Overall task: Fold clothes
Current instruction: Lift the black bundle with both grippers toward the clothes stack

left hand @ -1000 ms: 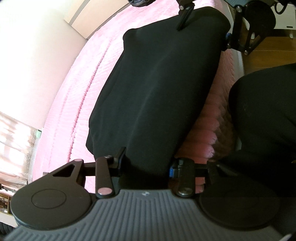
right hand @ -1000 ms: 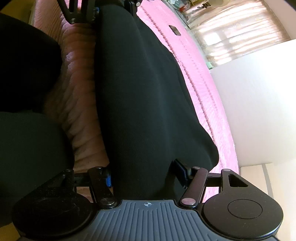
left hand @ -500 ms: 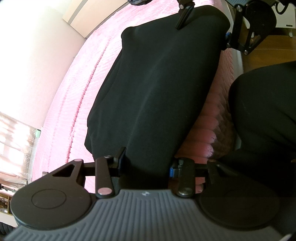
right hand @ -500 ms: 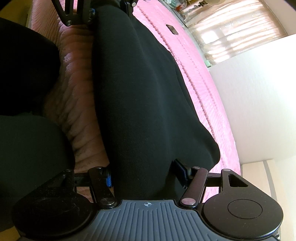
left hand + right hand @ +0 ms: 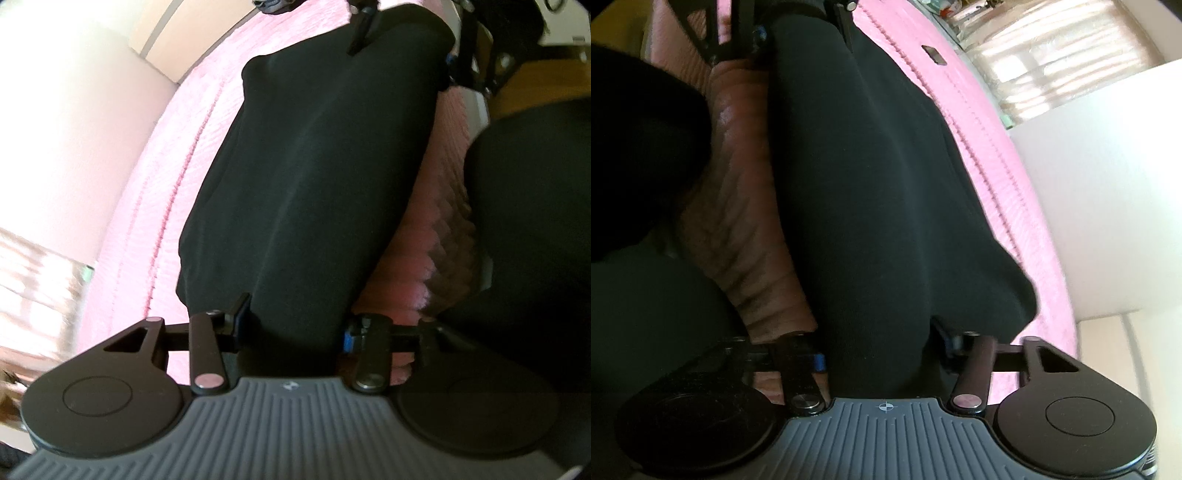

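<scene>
Black garment stretched lengthwise between two grippers above a pink bed.

The left gripper has its fingers closed on one end of the cloth, and the right gripper has its fingers closed on the opposite end. The garment's long axis runs straight ahead from each pair of fingers toward the other pair, with the loose edge drooping to the bed side. Both ends seem equally held, so the coming fold likely turns on bringing them together.

plain black garment on a ribbed pink bedspread.
</scene>
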A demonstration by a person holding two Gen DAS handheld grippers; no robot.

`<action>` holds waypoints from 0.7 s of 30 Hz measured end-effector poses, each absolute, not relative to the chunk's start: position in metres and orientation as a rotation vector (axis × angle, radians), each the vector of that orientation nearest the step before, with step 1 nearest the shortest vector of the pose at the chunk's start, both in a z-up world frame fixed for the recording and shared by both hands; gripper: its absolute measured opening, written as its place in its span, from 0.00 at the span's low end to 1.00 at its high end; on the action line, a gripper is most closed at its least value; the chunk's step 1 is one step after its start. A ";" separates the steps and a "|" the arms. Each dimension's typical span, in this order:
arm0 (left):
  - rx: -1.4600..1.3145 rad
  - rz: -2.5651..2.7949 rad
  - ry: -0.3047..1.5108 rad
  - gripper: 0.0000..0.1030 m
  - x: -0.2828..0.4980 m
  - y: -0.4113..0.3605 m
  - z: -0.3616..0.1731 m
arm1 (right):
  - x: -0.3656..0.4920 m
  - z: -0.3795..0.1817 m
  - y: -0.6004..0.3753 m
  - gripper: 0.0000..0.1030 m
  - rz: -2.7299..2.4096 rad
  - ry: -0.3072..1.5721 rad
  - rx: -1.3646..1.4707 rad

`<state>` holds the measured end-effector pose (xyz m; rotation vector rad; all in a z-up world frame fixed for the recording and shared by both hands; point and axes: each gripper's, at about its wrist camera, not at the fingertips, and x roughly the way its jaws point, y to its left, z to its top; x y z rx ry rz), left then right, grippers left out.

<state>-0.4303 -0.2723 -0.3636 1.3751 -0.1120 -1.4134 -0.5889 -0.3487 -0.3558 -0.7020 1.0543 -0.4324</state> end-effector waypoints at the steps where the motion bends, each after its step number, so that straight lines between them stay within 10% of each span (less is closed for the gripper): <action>1: 1.383 -1.406 -0.134 0.43 -0.432 -0.271 -0.367 | -0.590 -0.355 -0.348 0.40 -0.432 1.049 -0.697; 21: 1.365 -1.720 0.161 0.32 -0.375 -0.323 -0.283 | -0.570 -0.215 -0.414 0.29 -0.241 1.134 -0.409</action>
